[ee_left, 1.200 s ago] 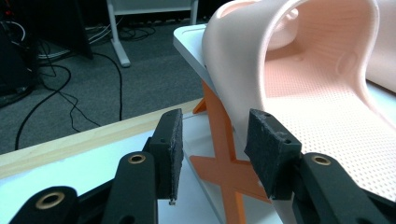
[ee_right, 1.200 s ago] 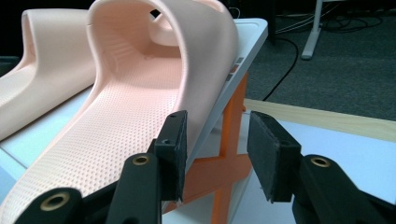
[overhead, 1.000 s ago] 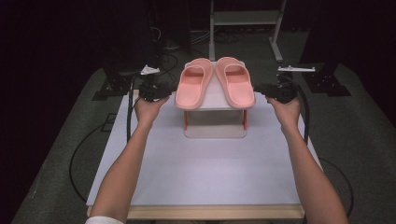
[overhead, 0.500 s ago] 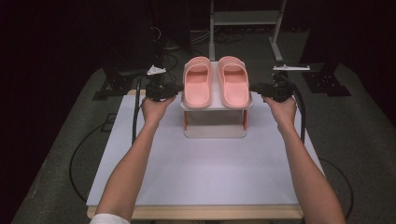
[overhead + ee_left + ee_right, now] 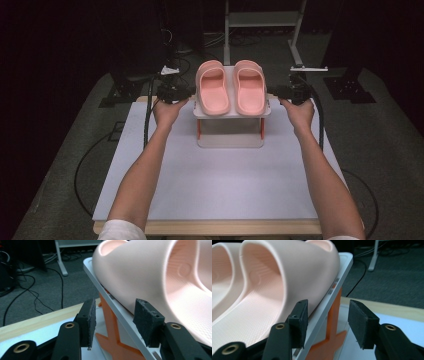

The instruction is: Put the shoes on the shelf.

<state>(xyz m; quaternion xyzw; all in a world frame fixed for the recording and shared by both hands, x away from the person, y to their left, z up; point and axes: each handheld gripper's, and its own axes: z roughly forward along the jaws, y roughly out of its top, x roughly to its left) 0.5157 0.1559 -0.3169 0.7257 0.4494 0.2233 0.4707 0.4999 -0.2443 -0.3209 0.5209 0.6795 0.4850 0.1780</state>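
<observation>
Slippers [image 5: 231,87], pair of pink foam slides, atop small white shelf on orange legs [image 5: 231,114], table's twelve o'clock. Left gripper [image 5: 116,315] at nine, right gripper [image 5: 328,315] at three: jaws just opening, straddling shelf edges, unclamped. Risk: nudged rack tipping, slippers sliding off.

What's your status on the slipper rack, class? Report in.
Left gripper and right gripper just opened, astride the white shelf edges. Pink slippers sit on top. Nothing blocking.

Right gripper [image 5: 327,322] jaws, just opening, straddle the white shelf [image 5: 329,295] edge beneath a pink slipper [image 5: 294,272].
</observation>
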